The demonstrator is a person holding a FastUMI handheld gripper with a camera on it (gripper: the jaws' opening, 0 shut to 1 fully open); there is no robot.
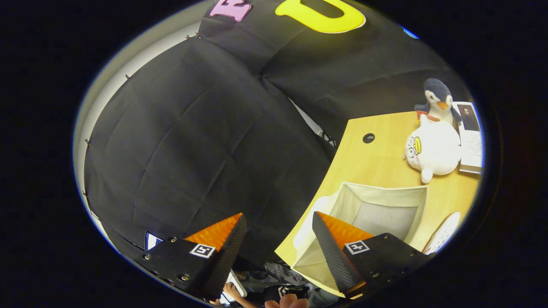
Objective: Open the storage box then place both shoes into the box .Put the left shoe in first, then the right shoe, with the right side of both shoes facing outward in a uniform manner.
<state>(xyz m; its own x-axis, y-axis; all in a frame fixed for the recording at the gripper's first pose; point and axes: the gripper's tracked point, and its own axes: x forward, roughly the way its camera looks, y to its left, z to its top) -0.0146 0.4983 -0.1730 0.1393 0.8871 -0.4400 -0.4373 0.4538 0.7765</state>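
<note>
The beige fabric storage box [410, 196] stands on the wooden table [376, 162], its top open and its grey floor bare. A pale flap [306, 233] hangs over its near side at the table's edge. My gripper [277, 216] is open and tilted, with nothing between its fingers. One fingertip [329, 233] overlaps the box's near corner; the other fingertip [222, 233] is off the table, in front of the black cloth. A white patterned object [443, 233], only partly seen, lies beside the box; I cannot tell whether it is a shoe.
Beyond the box sit a white plush toy [432, 149] and a penguin plush [436, 100], next to a printed card [471, 137]. The table has a cable hole [368, 137]. A person's hand [287, 303] shows below the fingers.
</note>
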